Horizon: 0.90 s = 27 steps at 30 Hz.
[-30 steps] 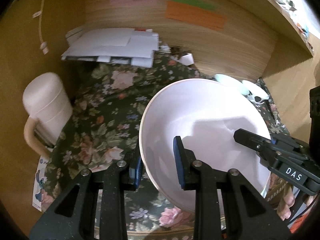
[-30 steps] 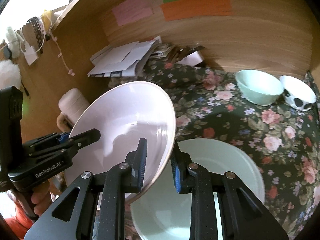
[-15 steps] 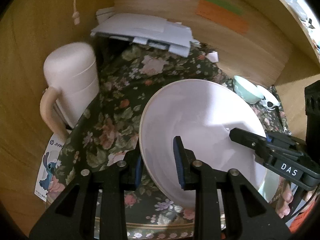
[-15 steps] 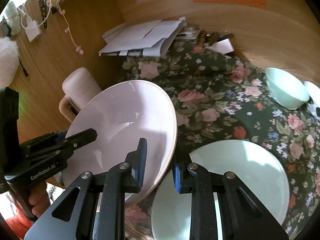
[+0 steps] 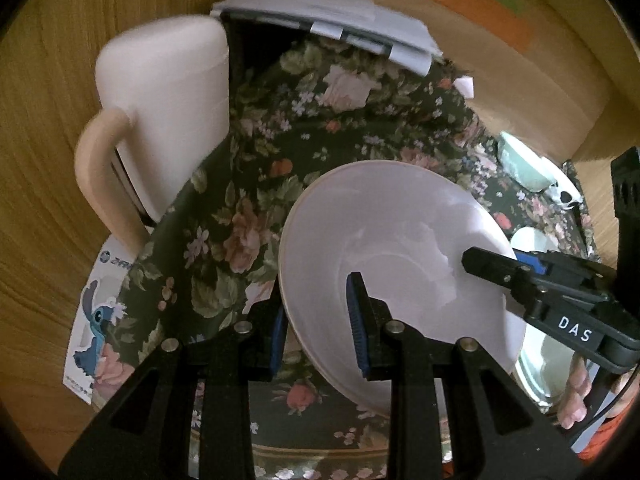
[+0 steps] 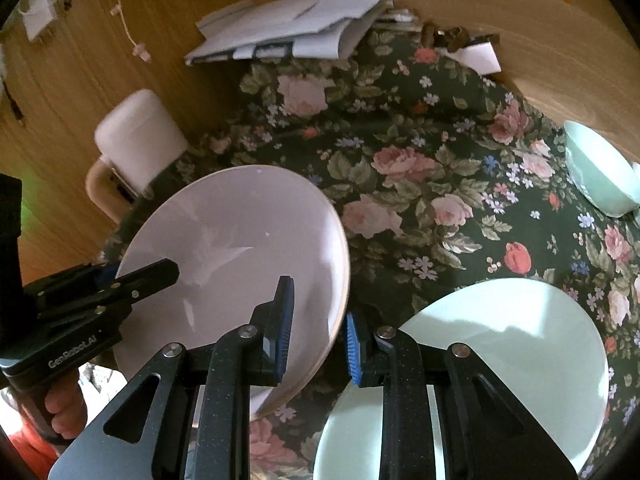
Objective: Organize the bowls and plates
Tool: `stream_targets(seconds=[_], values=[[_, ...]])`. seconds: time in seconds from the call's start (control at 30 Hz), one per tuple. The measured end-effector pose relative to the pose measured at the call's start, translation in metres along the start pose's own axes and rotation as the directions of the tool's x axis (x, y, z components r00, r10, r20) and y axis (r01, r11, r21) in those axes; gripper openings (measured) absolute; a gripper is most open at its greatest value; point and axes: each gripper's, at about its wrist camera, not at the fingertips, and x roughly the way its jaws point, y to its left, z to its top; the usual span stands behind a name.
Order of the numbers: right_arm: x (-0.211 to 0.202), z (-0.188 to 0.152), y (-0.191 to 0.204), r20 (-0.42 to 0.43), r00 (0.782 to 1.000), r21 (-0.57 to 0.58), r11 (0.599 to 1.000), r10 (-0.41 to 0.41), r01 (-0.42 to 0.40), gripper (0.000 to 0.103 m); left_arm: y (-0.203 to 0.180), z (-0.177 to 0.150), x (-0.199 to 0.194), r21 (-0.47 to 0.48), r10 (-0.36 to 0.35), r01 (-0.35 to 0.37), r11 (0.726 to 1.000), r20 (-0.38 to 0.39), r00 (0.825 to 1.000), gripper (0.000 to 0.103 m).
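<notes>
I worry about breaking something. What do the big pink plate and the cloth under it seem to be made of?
The pink plate looks like glazed ceramic, possibly melamine: smooth and glossy, with window glare on it. The cloth looks like matte woven fabric printed with roses; it shows no shine.

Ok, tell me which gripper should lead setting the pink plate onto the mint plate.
Right, probably. Both grip the pink plate by its rim, but the mint plate lies directly beside the right gripper, farther from the left gripper.
</notes>
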Motion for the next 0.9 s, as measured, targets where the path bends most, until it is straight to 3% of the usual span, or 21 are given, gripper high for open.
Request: stream_targets(seconds=[0.2, 0.4, 0.63, 0.9], values=[[-0.009, 0.0, 0.002, 0.033, 0.999, -0.027, 0.999, -0.026, 0.027, 0.024, -0.007, 0.001, -0.006, 0.06, 0.046, -0.049, 0.997, 0.051, 0.998, 0.028], [-0.037, -0.001, -0.003, 0.102, 0.994, -0.028, 0.999, -0.041, 0.044, 0.026, -0.003, 0.011, -0.02, 0.037, 0.079, -0.082, 0.996, 0.083, 0.993, 0.032], [-0.079, -0.005, -0.029, 0.188, 0.978, 0.015, 0.996, -0.091, 0.09, 0.031, -0.031, 0.027, -0.055, 0.089, 0.058, -0.075, 0.993, 0.184, 0.981, 0.053], [-0.13, -0.01, -0.077, 0.282, 0.94, 0.111, 0.98, -0.192, 0.167, 0.051, -0.091, 0.051, -0.074, 0.187, -0.034, -0.015, 0.982, 0.259, 0.965, 0.072]])
